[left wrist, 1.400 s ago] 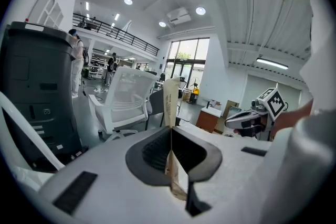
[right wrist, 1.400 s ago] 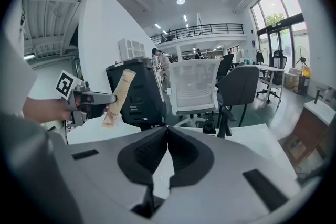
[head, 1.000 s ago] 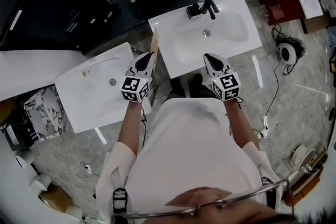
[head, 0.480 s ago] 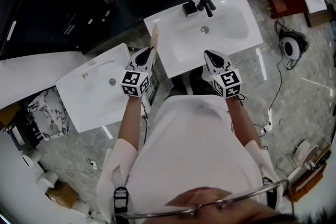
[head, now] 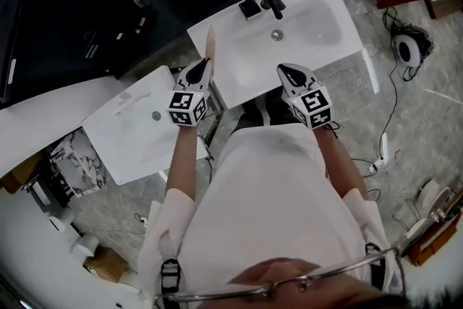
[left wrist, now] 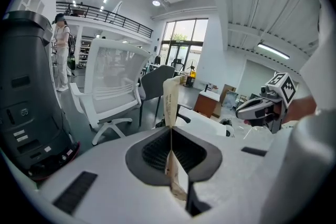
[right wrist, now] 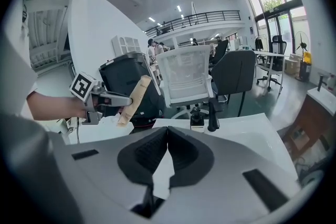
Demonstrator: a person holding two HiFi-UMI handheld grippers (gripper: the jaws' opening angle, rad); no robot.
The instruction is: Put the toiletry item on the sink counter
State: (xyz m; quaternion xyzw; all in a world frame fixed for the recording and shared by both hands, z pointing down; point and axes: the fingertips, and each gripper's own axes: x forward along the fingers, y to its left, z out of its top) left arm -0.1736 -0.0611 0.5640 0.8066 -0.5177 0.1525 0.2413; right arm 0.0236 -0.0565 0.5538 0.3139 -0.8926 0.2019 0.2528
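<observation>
Left gripper view: tongs (left wrist: 170, 131) clamp tube (left wrist: 169, 99).

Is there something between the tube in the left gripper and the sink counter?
Nothing visible. The left gripper holds the tube right at the counter edge; the faucet stands at the far side.
</observation>
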